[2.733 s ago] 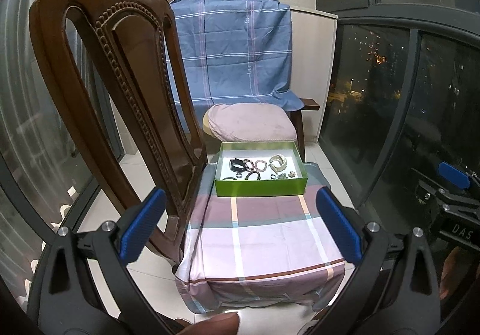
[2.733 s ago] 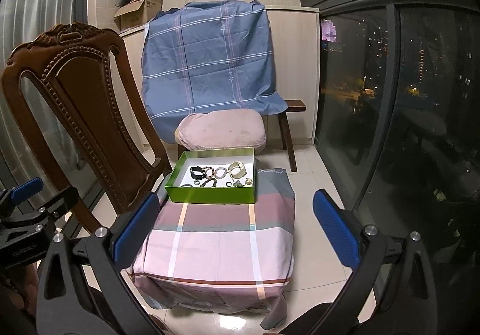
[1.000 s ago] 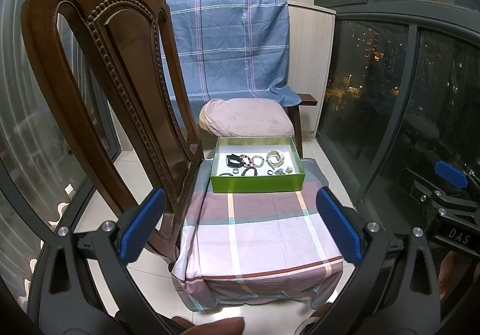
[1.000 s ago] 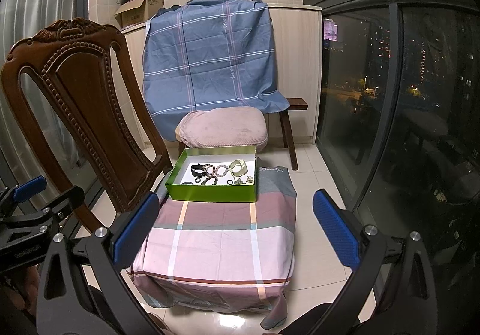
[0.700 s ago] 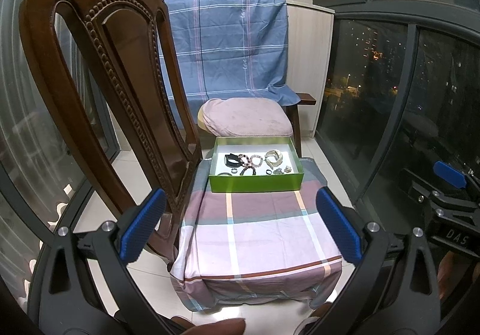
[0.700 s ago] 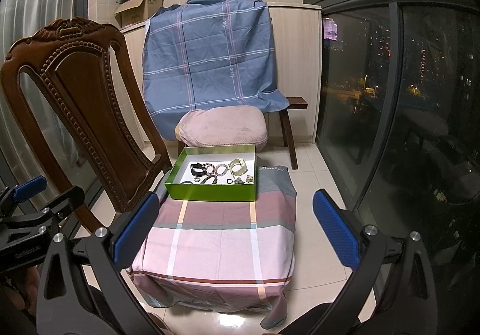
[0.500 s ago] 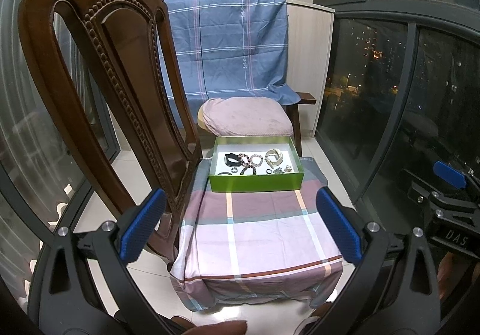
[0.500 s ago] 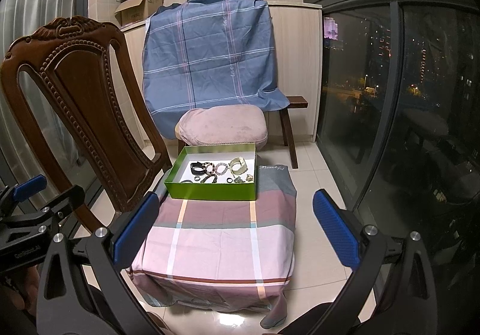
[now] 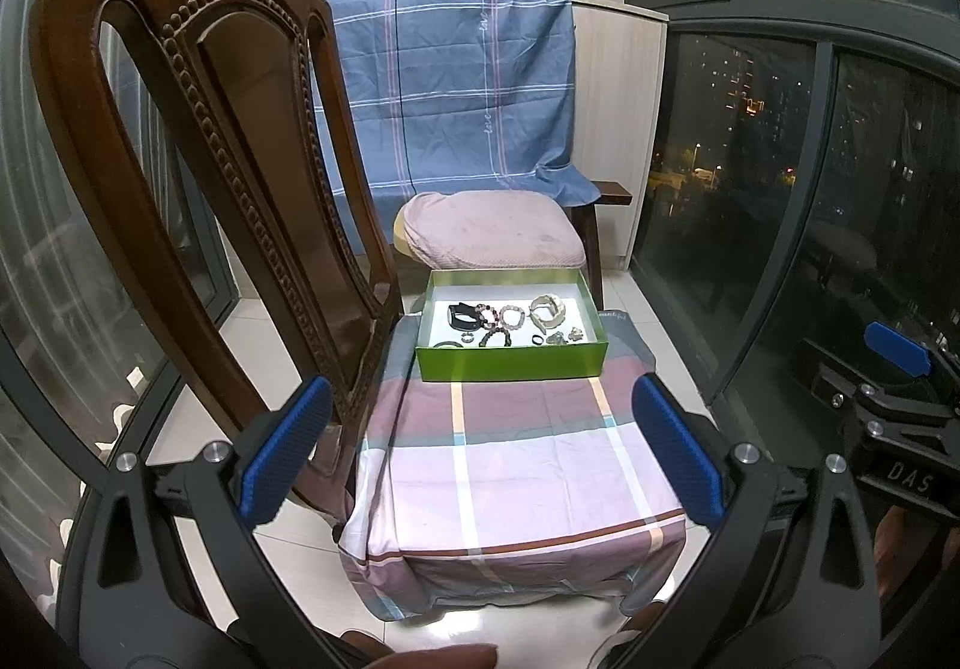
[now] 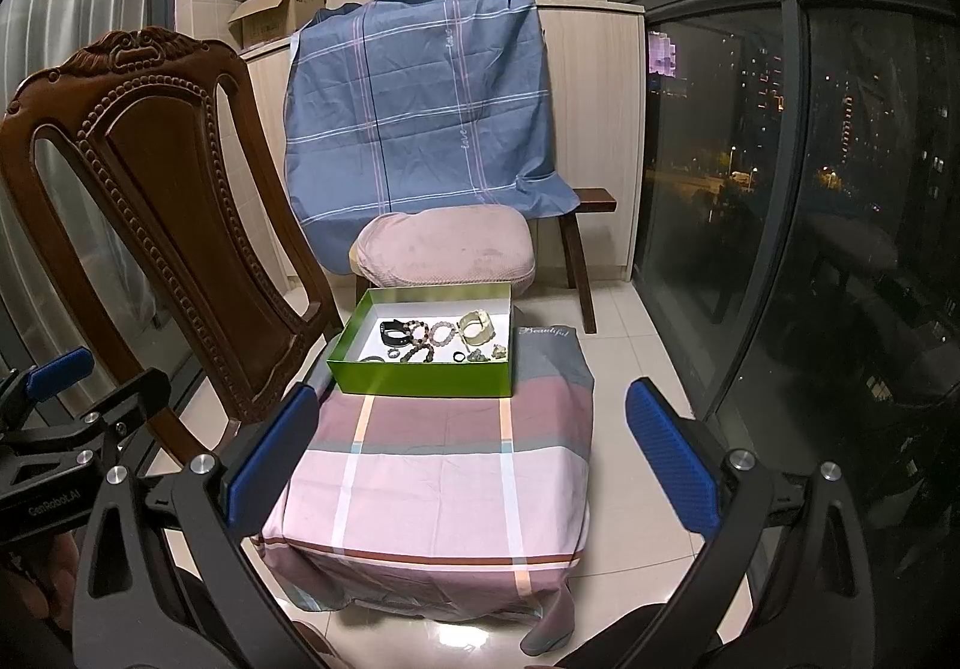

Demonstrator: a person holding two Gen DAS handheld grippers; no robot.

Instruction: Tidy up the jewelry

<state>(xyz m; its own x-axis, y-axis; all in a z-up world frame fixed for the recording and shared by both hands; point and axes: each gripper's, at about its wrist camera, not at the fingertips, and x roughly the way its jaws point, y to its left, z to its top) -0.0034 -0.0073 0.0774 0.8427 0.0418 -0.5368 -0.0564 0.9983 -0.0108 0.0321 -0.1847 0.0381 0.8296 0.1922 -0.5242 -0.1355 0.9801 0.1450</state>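
A green box (image 9: 510, 360) (image 10: 420, 376) with a white floor sits at the far end of a low table under a plaid cloth (image 9: 522, 447) (image 10: 432, 477). In it lie a black band (image 9: 462, 316) (image 10: 393, 332), several bead bracelets (image 9: 501, 318) (image 10: 429, 336), a cream bracelet (image 9: 549, 309) (image 10: 477, 330), rings and small pieces. My left gripper (image 9: 480, 450) and right gripper (image 10: 468, 456) are both open and empty, held well short of the box above the near part of the table.
A carved wooden chair (image 9: 198, 177) (image 10: 156, 225) stands close at the left of the table. A pink cushion (image 9: 489, 237) on a bench under a blue sheet (image 9: 456, 87) is behind the box. Dark glass windows (image 9: 810, 201) run along the right.
Both views have shifted only slightly; the left gripper has drifted a little and the chair looms larger. Both grippers stay open and nothing in the box has moved.
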